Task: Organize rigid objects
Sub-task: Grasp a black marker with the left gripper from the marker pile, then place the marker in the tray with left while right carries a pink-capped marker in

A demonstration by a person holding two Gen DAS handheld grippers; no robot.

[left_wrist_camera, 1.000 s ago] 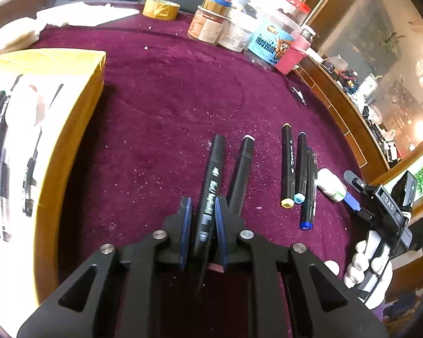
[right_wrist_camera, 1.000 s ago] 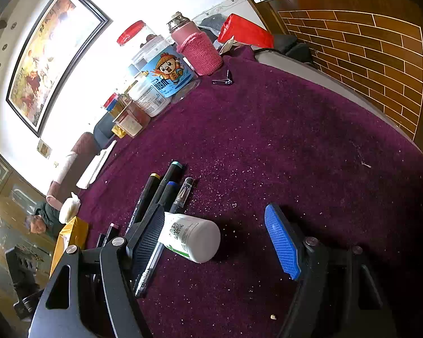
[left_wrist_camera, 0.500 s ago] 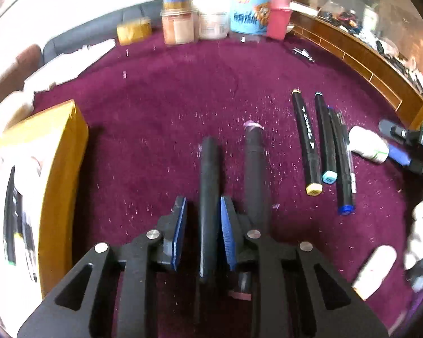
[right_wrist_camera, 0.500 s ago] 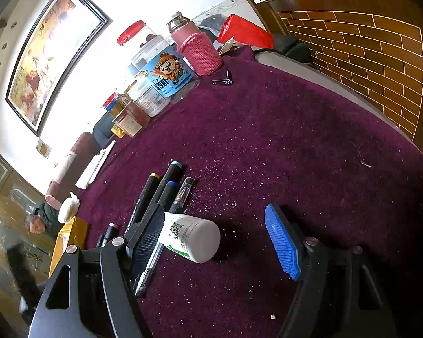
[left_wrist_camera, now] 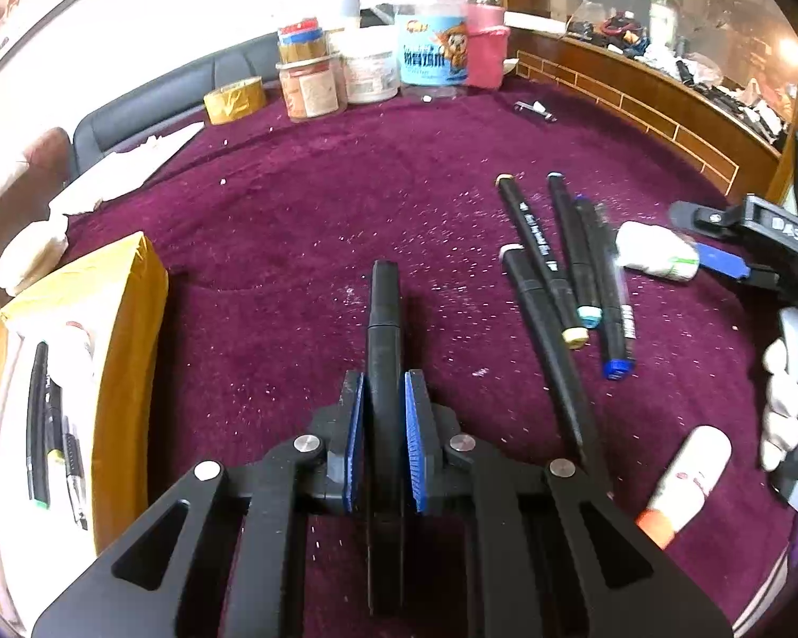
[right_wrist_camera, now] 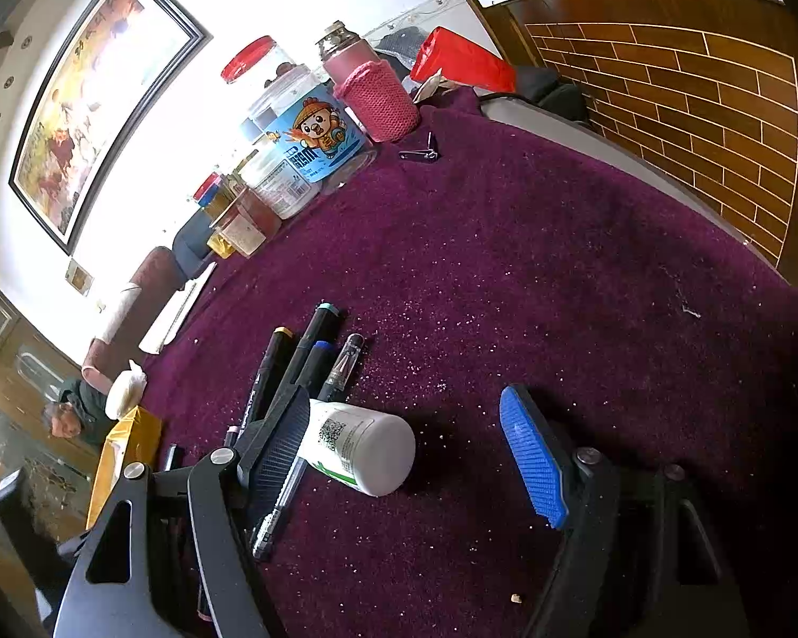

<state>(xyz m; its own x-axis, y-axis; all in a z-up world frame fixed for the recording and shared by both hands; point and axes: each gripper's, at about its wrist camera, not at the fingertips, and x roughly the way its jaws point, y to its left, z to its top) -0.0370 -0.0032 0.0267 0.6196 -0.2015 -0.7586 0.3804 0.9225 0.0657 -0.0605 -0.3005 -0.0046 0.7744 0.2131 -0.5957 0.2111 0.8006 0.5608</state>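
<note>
We logged our left gripper (left_wrist_camera: pixel 383 438) clenched on a black marker (left_wrist_camera: pixel 384 329); our right gripper (right_wrist_camera: pixel 409 457) released beside a white bottle (right_wrist_camera: pixel 364 446) on the desk (right_wrist_camera: pixel 558 276).

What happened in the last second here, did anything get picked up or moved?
The left hand-held gripper, clamped on a black marker throughout, has lifted and swung it away from the neighbouring marker, which stays on the purple cloth. The right hand-held gripper hasn't moved: open around the white bottle, the other pens as before.
</note>
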